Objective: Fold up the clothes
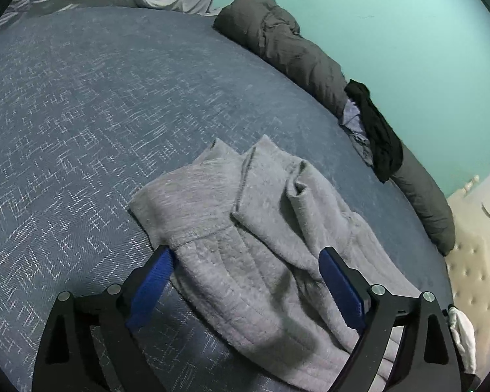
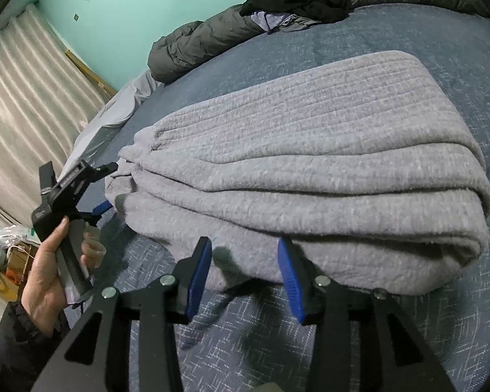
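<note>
A: What lies ahead of the tongs?
B: A wide blue bedspread (image 1: 81, 114), and on it a grey knitted garment (image 2: 310, 163), folded over itself in thick layers

A: Where is it relative to each pair?
B: Its near edge sits just in front of the right tongs (image 2: 245, 274), whose blue pads stand apart with nothing between them. The left tongs (image 1: 245, 281) hover over the other end, spread wide, with cloth showing in the gap below; whether the pads touch it I cannot tell

A: And beyond it?
B: A dark grey quilt (image 1: 294, 52) rolled along the far edge by the green wall, with a black garment (image 1: 375, 127) draped on it

A: Anything smaller?
B: A hand (image 2: 45, 261) gripping the left tongs' handle, off to the left of the right tongs
</note>
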The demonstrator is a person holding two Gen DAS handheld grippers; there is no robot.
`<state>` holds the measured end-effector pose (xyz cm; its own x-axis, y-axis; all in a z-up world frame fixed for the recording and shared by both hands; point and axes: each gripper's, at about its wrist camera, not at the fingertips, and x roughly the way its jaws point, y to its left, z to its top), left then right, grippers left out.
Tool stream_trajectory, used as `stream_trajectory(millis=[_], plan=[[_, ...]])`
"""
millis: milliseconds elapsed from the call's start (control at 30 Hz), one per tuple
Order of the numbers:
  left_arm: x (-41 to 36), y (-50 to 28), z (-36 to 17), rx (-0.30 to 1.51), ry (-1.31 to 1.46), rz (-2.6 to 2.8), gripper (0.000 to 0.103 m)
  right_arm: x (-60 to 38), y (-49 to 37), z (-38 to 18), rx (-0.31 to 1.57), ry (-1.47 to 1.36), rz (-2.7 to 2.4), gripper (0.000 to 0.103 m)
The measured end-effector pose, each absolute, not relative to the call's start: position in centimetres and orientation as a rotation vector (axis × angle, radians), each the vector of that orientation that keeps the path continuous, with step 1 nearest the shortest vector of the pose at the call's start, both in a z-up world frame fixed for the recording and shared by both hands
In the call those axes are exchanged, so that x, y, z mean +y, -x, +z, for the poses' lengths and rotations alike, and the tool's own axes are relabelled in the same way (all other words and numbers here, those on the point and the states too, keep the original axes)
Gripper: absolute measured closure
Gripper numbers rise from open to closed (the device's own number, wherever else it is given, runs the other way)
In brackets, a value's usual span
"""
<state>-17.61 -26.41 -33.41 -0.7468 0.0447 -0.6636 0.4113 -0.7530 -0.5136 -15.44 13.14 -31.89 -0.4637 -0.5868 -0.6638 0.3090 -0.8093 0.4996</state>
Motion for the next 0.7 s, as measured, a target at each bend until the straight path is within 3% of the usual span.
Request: stream_trajectory(millis=[700], plan=[[-28.1,19.7,-36.5,1.312,-1.004,-2.546,0.009,13.4,15.4,-31.6,-0.418,-1.181,-2.262,0.06]])
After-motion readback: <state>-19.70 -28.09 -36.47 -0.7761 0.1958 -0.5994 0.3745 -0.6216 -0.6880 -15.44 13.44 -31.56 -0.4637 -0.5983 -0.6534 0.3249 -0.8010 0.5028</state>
